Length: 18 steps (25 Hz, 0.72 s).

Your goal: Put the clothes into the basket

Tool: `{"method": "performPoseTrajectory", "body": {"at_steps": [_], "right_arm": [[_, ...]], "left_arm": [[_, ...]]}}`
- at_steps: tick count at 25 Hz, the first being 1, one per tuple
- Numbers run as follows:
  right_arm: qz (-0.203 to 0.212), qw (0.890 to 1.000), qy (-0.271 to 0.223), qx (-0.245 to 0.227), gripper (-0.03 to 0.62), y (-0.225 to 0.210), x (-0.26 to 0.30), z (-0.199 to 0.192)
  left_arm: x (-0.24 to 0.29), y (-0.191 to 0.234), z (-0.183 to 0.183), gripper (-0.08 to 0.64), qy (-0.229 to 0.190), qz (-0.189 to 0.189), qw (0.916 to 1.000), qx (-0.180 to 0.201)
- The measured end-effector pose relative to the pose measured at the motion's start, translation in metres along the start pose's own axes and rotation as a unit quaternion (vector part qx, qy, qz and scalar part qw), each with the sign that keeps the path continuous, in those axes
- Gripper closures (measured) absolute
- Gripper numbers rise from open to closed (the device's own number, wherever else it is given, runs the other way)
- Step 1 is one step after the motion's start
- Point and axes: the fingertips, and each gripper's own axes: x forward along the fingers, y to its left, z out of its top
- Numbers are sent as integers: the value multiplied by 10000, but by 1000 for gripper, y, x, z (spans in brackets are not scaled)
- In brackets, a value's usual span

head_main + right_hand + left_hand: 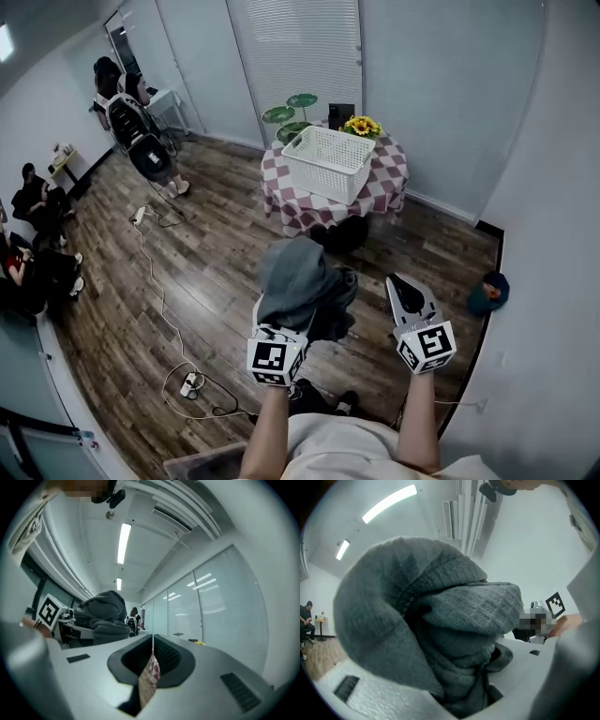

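A bundled grey garment [295, 274] hangs over my left gripper [298, 314], which is shut on it; in the left gripper view the cloth [440, 620] fills the space between the white jaws and hides the tips. My right gripper [403, 286] is held level beside it, jaws together and empty. In the right gripper view [152, 641] only a thin slit shows between the jaws, with checked cloth behind. The white basket [328, 161] stands on a round table with a red-checked cloth [386, 187], further ahead across the floor.
Sunflowers [362, 125] and green dishes on a stand [289, 114] sit behind the basket. A dark bag [343, 234] lies under the table. Cables and a power strip [191, 382] run over the wooden floor at left. People stand and sit at far left [141, 131]. A blue object [489, 292] lies by the right wall.
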Motion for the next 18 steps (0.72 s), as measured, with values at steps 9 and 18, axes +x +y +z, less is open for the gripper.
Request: {"method": "performPoseTrajectory", "body": {"at_steps": [9,18], "right_arm": [[-244,9996,-123,6,568,-4,-7,2],[-431,9987,127,250,568,-33,15,-17]], "left_arm": [[-12,19,9,247,-94,209,9997,22],[17,29,8,247,-311,96,9994,118]]}}
